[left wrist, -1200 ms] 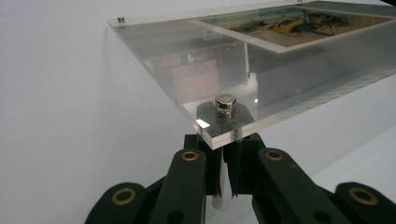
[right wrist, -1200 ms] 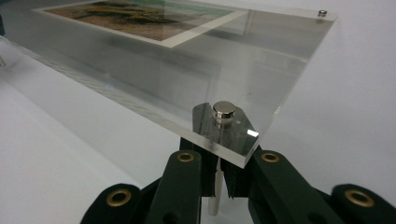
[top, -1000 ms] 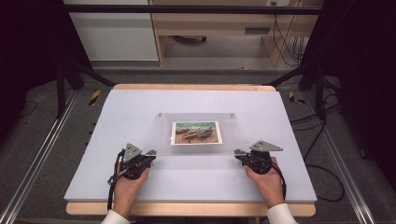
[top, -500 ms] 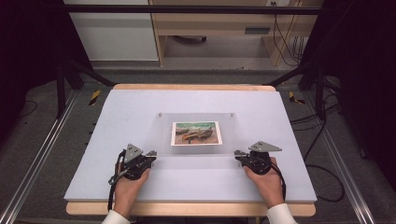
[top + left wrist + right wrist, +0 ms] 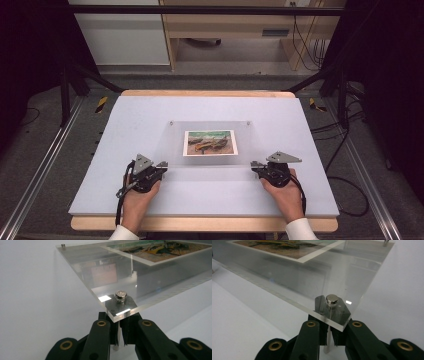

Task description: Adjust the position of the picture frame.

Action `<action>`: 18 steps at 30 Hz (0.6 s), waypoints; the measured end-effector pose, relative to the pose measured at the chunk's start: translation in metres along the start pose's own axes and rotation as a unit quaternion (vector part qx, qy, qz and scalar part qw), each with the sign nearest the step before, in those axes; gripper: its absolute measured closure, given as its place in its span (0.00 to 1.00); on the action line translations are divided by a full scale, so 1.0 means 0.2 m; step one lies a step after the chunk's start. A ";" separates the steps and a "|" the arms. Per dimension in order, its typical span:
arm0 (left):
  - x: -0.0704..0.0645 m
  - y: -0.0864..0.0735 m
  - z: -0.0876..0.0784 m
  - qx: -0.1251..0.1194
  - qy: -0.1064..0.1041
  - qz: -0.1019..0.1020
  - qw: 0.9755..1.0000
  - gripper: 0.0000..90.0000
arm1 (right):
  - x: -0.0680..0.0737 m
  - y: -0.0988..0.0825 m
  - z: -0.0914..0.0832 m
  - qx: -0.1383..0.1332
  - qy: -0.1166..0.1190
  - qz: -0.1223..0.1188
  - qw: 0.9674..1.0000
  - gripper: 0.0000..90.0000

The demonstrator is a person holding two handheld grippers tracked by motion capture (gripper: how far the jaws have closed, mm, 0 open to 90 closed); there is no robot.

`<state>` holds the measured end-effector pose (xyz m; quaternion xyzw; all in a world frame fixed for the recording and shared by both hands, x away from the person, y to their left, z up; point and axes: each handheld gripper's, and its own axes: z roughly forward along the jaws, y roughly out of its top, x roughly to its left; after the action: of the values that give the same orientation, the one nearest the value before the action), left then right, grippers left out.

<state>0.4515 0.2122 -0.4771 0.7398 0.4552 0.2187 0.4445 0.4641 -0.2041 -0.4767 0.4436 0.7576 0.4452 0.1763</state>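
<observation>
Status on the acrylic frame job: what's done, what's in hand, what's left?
Done: the photo lies under the clear acrylic sheet, centred on the white table.

In hand: the left gripper and right gripper each sit at a near corner. In the gripper views, their jaws close around the standoff post below the metal cap.

Left: probably lifting or moving the sheet; it looks barely raised.

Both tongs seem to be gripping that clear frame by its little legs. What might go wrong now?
Each tongs pinches one thin leg under a near corner of the clear frame: left tongs, right tongs. If one hand rises faster, the frame could tilt or twist. A thin leg might slip from the jaws. The picture inside could shift.
</observation>
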 end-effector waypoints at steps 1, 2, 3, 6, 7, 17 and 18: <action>0.00 0.00 0.00 0.000 0.000 0.000 1.000 0.93 | 0.00 0.00 0.00 0.000 0.000 0.000 1.000 0.94; 0.00 0.00 0.00 0.000 -0.001 0.000 1.000 0.93 | 0.00 0.00 0.00 0.000 0.000 0.000 1.000 0.93; 0.00 0.00 0.00 0.000 -0.002 -0.001 1.000 0.93 | 0.00 0.00 0.00 0.000 0.001 0.000 1.000 0.92; 0.00 0.00 0.00 -0.001 -0.003 -0.003 1.000 0.92 | 0.00 0.00 0.00 0.000 0.003 0.000 1.000 0.90; 0.00 0.00 0.00 -0.001 -0.003 -0.003 1.000 0.89 | 0.00 0.00 0.00 0.000 0.005 0.000 1.000 0.88; -0.02 0.01 -0.03 0.003 0.000 0.010 1.000 0.53 | 0.03 -0.01 -0.05 0.004 -0.006 -0.001 1.000 0.55; -0.02 0.01 -0.04 0.004 0.000 0.013 1.000 0.53 | 0.03 -0.01 -0.05 0.004 -0.006 -0.001 1.000 0.55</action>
<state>0.4454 0.2116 -0.4709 0.7472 0.4468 0.2228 0.4387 0.4534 -0.2046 -0.4716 0.4462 0.7586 0.4393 0.1799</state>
